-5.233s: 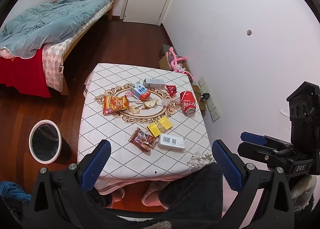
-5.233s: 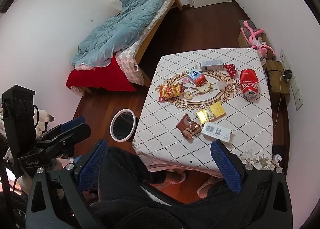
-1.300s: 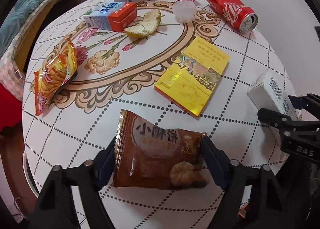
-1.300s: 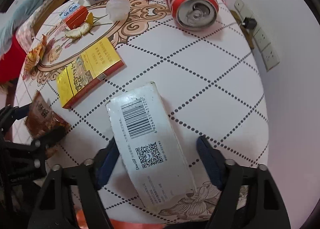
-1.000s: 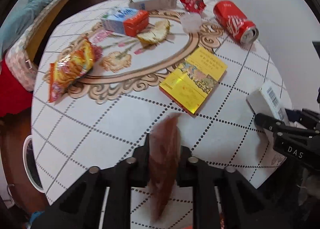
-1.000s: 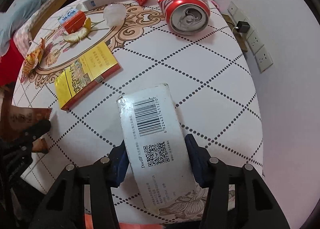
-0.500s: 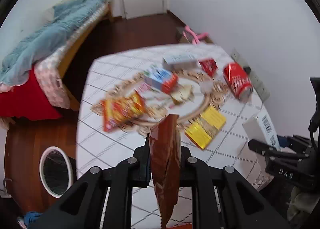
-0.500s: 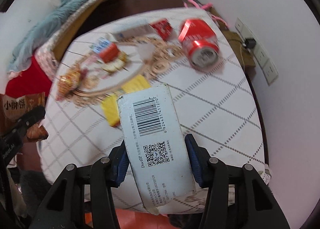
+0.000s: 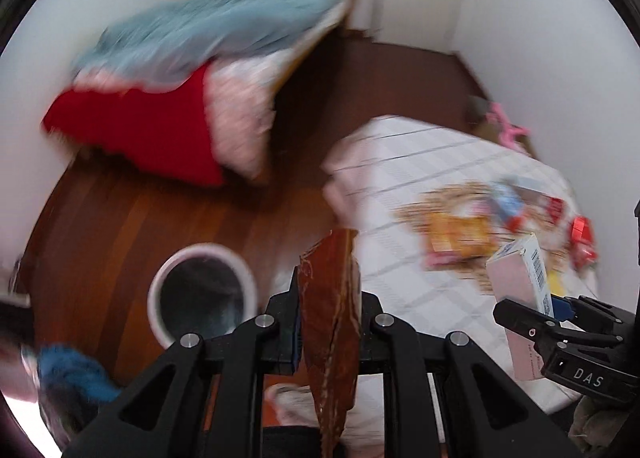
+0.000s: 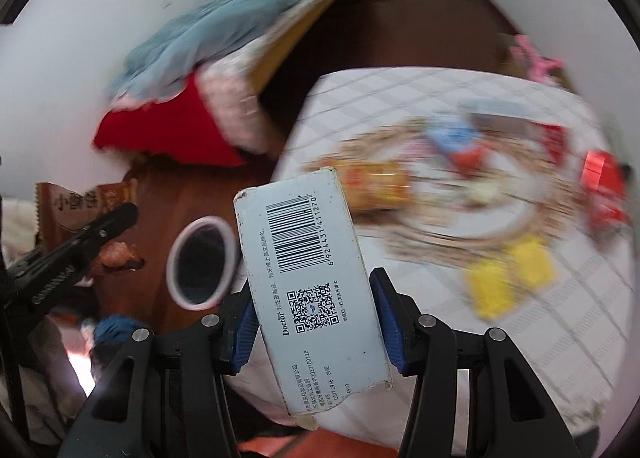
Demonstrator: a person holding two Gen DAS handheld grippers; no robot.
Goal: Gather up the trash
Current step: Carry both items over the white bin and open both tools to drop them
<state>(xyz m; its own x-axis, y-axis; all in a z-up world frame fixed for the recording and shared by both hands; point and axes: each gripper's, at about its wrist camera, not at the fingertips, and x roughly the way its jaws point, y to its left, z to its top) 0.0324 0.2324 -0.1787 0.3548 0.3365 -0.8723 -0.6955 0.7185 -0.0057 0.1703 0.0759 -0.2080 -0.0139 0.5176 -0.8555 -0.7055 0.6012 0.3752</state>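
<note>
My left gripper (image 9: 328,322) is shut on a brown snack wrapper (image 9: 330,314), held edge-on in the air above the floor. The white-rimmed trash bin (image 9: 202,294) stands on the floor just left of it. My right gripper (image 10: 314,314) is shut on a white toothpaste box (image 10: 308,270) with a barcode, lifted off the table. The bin (image 10: 200,262) shows left of the box in the right wrist view. The box also shows in the left wrist view (image 9: 520,298), and the wrapper in the right wrist view (image 10: 76,209).
The table (image 9: 408,161) with a white checked cloth holds an orange snack bag (image 10: 376,183), yellow packets (image 10: 508,278), a red can (image 10: 604,185) and a blue-red carton (image 10: 456,141). A bed (image 9: 192,69) stands at the far left. Blue cloth (image 9: 68,374) lies on the floor.
Both grippers have swung left, away from the table and toward the bin, each carrying its item. The view is motion-blurred.
</note>
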